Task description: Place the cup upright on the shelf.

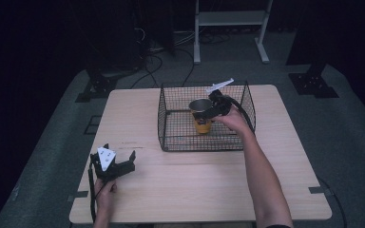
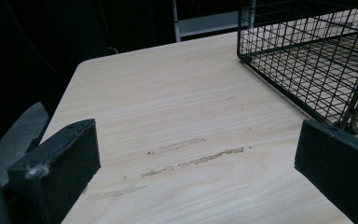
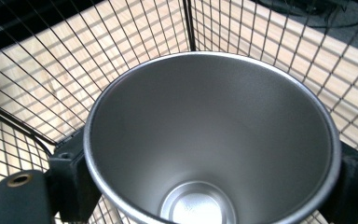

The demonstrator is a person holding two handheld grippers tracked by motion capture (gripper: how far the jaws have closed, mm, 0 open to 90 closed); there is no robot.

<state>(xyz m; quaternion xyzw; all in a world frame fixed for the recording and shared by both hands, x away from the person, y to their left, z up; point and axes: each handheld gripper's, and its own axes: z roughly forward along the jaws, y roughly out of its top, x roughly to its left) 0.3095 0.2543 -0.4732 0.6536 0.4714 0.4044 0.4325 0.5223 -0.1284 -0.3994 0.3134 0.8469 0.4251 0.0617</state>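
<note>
We have the right gripper (image 1: pixel 208 113) reaching into the wire basket (image 1: pixel 171 142), which sits on the far right part of the desk (image 1: pixel 195 190), and its jaws are clamped on the metal cup (image 1: pixel 200 117), one on each side of the body just below the rim. In the right gripper view the cup (image 3: pixel 214 140) opens straight up at us, its steel inside bare and the bottom in plain sight, so its long axis stands upright, in line with our look along the jaws. The cup is inside the basket, near the middle, though we cannot tell whether its orange base rests on the basket floor or hangs just above it. The relation that matters for us next is that upright axis against the basket walls: any move in or out has to go vertically, clear of the mesh, with the grasp coming from the basket's right side. Our left gripper (image 1: pixel 115 164) rests well apart near the desk's near left corner, jaws spread wide with nothing between them, the bare wood (image 2: pixel 191 116) in front of it, so the right hand is plainly the nearer one.
</note>
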